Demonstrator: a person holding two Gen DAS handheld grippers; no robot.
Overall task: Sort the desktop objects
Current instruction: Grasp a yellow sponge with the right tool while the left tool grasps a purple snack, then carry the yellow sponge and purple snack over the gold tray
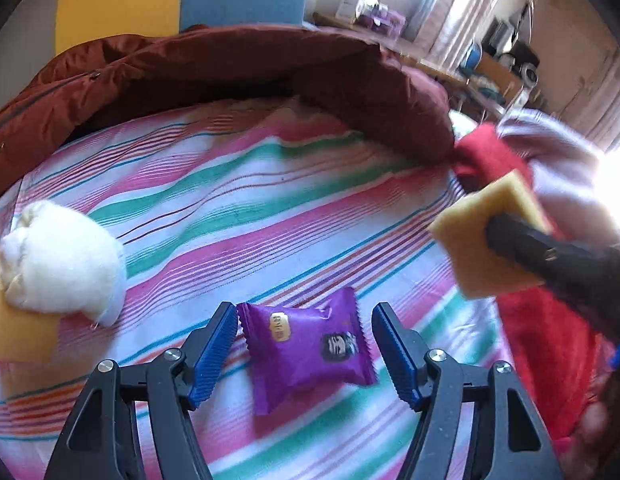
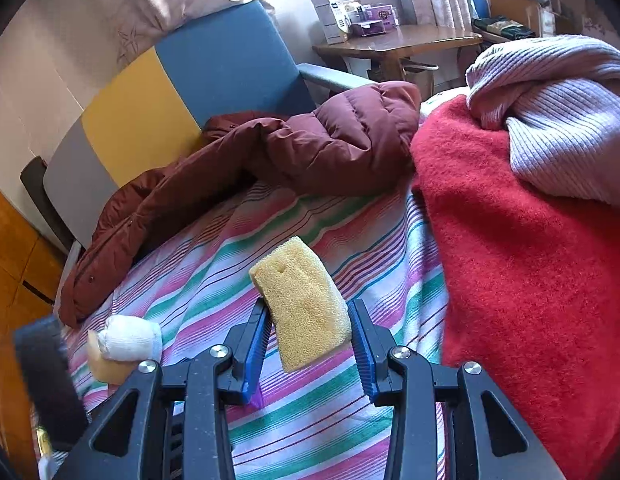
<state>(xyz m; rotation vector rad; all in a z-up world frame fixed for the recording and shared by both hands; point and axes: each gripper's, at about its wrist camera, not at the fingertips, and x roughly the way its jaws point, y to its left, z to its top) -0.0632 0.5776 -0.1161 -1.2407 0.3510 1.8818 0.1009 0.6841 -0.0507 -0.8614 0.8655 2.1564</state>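
A purple snack packet lies on the striped bedsheet between the fingers of my left gripper, which is open around it with a gap on each side. My right gripper is shut on a yellow sponge and holds it above the sheet; the same sponge shows in the left wrist view at the right. A white rolled sock rests on another yellow sponge at the left; both also show in the right wrist view, the sock lying on that sponge.
A maroon puffer jacket lies along the far side of the sheet. A red blanket and a lilac knit sweater are piled at the right. A yellow and blue headboard stands behind, with a wooden desk beyond.
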